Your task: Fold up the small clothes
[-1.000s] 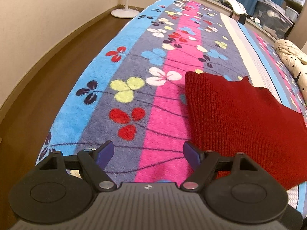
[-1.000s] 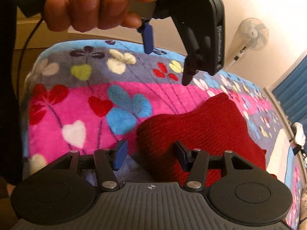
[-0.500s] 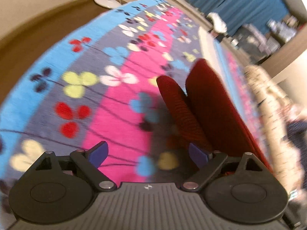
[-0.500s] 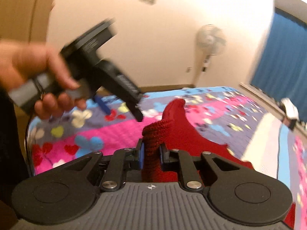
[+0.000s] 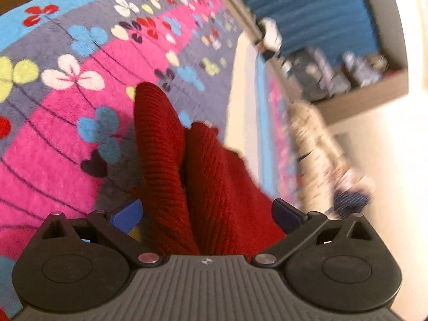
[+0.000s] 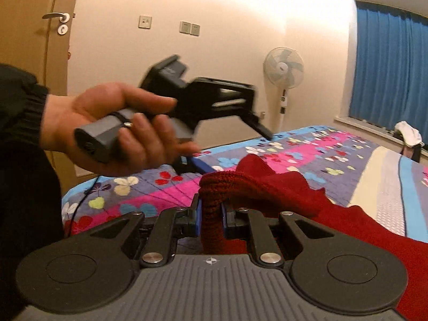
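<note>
Red knit garment (image 6: 267, 187): soft, floppy, light, grippy ribbing; lies on the bed (image 5: 67, 139), one edge lifted.
Right gripper (image 6: 210, 212) fingers pinch a bunched edge; left gripper (image 5: 207, 214) fingers have just been opening, now wide astride knit, not pressing. Grab hem or corners, several layers.

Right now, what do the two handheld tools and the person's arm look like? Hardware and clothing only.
Both tools have a ribbed dark-grey body, two black round-ended linkage arms with silver pivot pins, and blue finger pads. The left tool, seen from the right wrist, has a grey handle with a black cable trailing from it. The hand on it wears a ring and a black sleeve with a gathered cuff.
</note>
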